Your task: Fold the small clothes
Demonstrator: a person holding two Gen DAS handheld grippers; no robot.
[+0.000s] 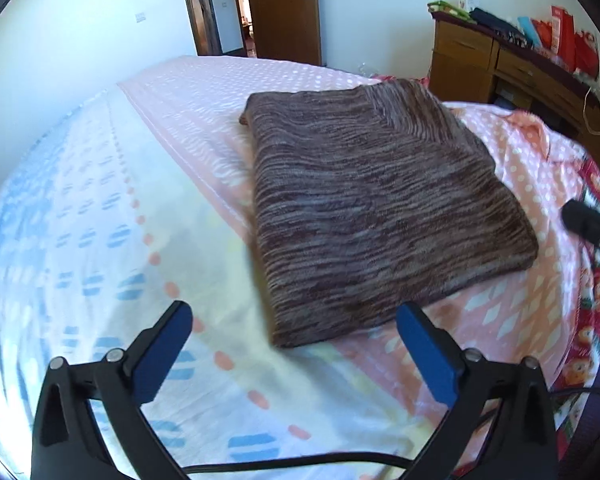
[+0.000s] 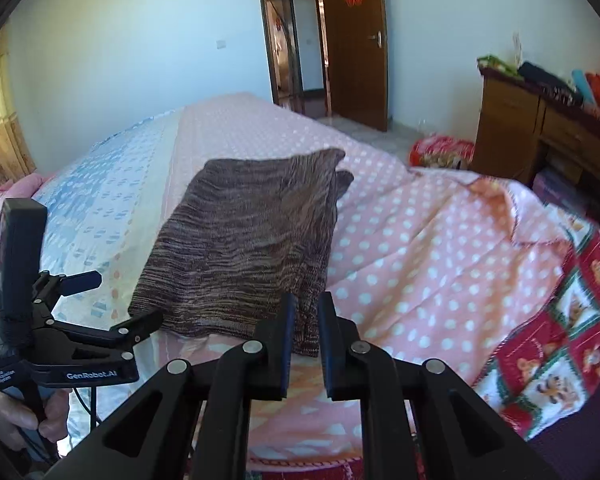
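Observation:
A brown and grey striped knit garment (image 1: pixel 372 200) lies folded into a flat rectangle on the bed (image 1: pixel 100 240). My left gripper (image 1: pixel 294 314) stands wide open just short of its near corner, nothing between the blue pads (image 1: pixel 168 344). The right wrist view shows that gripper (image 2: pixel 118 300) open beside the garment's (image 2: pixel 244 248) near left corner, a hand holding its handle. My right gripper (image 2: pixel 307 310) is shut to a narrow slit at the near right corner, gripping nothing; cloth shows through behind. Its black tip (image 1: pixel 580 218) sits apart from the garment's right edge.
A pink polka-dot sheet (image 2: pixel 412 248) and a red patterned quilt (image 2: pixel 548 360) cover the bed's right side. A wooden desk (image 2: pixel 540 136) loaded with bags and boxes stands at the right wall. A brown door (image 2: pixel 356 48) is open at the far end.

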